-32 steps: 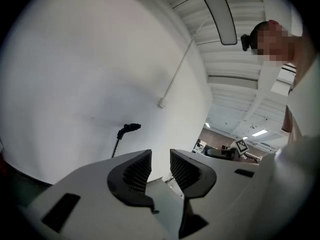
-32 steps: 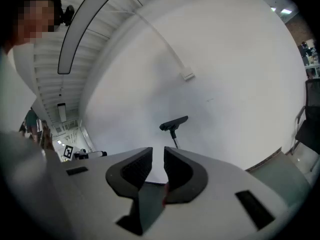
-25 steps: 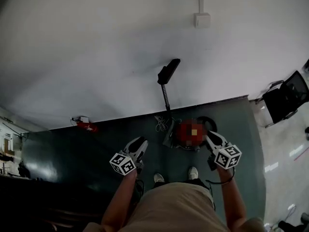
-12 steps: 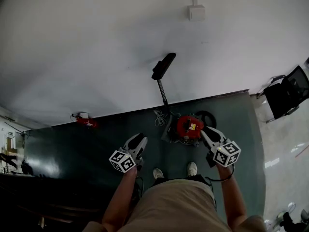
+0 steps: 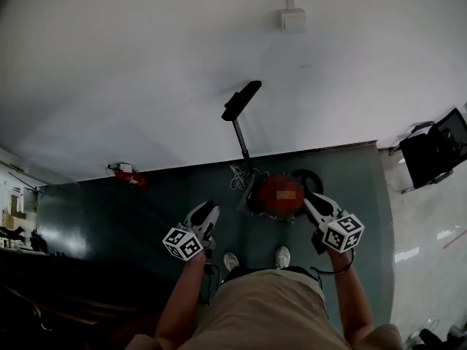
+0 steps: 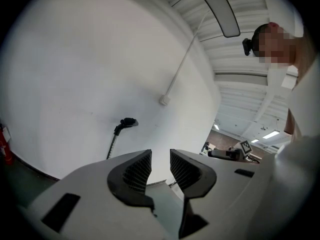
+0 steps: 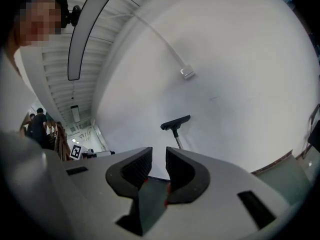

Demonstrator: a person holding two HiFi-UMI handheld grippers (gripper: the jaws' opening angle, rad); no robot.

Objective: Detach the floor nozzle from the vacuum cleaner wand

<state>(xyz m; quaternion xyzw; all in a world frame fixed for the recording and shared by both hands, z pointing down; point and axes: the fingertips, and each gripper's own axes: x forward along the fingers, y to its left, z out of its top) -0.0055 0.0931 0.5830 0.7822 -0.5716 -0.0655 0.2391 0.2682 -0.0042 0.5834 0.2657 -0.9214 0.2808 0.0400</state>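
A red canister vacuum (image 5: 279,195) stands on the dark green floor by the white wall. Its wand (image 5: 240,141) leans up against the wall, with the black floor nozzle (image 5: 241,100) on its upper end. The nozzle (image 6: 128,122) and the wand (image 6: 113,143) show far ahead in the left gripper view; the right gripper view shows the same nozzle (image 7: 175,122). My left gripper (image 5: 209,211) hovers left of the canister, shut and holding nothing. My right gripper (image 5: 312,202) hangs just right of the canister, also shut and holding nothing. Both are well short of the nozzle.
A wall box (image 5: 293,20) with a conduit sits above the nozzle. A white cord (image 5: 238,175) and a black hose coil (image 5: 310,181) lie by the canister. A red extinguisher (image 5: 130,178) rests at the wall's foot, left. A black chair (image 5: 438,152) stands right. My shoes (image 5: 230,260) are below.
I have shifted slightly with both grippers, so the vacuum and nozzle sit a little further left in the head view. The jaws stay shut.
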